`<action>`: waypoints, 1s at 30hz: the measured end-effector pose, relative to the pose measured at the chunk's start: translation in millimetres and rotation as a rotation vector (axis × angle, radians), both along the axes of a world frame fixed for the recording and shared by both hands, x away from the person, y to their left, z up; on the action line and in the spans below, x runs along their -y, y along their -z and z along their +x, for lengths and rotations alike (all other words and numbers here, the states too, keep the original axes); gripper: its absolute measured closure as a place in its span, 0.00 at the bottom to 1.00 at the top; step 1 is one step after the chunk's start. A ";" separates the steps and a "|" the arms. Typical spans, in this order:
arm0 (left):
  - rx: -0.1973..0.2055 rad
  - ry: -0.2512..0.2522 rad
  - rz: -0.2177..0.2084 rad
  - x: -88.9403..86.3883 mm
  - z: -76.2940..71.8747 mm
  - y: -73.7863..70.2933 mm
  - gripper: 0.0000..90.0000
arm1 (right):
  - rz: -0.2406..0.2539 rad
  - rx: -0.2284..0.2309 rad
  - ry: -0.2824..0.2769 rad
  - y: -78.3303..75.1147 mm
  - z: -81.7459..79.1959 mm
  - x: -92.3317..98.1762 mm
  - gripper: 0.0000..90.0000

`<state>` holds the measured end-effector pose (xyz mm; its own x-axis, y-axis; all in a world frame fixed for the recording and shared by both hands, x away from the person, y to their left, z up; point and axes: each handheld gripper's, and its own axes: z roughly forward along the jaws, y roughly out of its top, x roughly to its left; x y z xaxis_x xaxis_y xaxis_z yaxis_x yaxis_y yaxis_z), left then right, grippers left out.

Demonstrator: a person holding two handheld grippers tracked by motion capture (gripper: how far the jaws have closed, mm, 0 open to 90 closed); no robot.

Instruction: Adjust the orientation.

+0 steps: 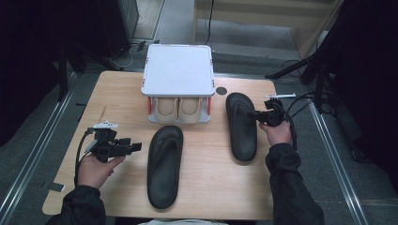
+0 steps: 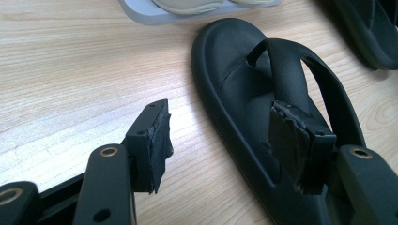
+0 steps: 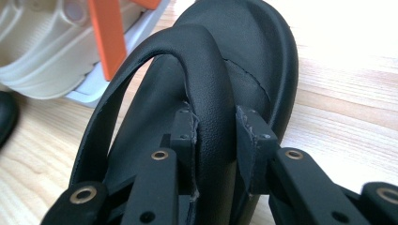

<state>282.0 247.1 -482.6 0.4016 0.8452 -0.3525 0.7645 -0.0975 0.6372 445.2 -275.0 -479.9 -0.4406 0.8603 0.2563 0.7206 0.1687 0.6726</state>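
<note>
While the right claw [image 3: 213, 129] pinches the sandal's strap [image 3: 206, 70] between its pads, lift straight up so the strap stays seated; left claw [image 2: 225, 140] gapes empty.

A white two-level rack [image 1: 177, 70] stands at the middle of the table's [image 1: 211, 187] far edge, its flat square top bare. On its lower shelf sits a pair of beige shoes [image 1: 178, 108], side by side with toes toward the near edge, between orange posts [image 1: 149, 105] at the front corners. A small dark round mark [image 1: 221, 90] lies just right of the rack.
</note>
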 end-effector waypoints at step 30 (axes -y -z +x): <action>0.021 0.059 0.013 14.0 11.7 -0.9 0.47 | 0.010 -0.036 -0.086 -19.1 -68.2 -40.7 0.79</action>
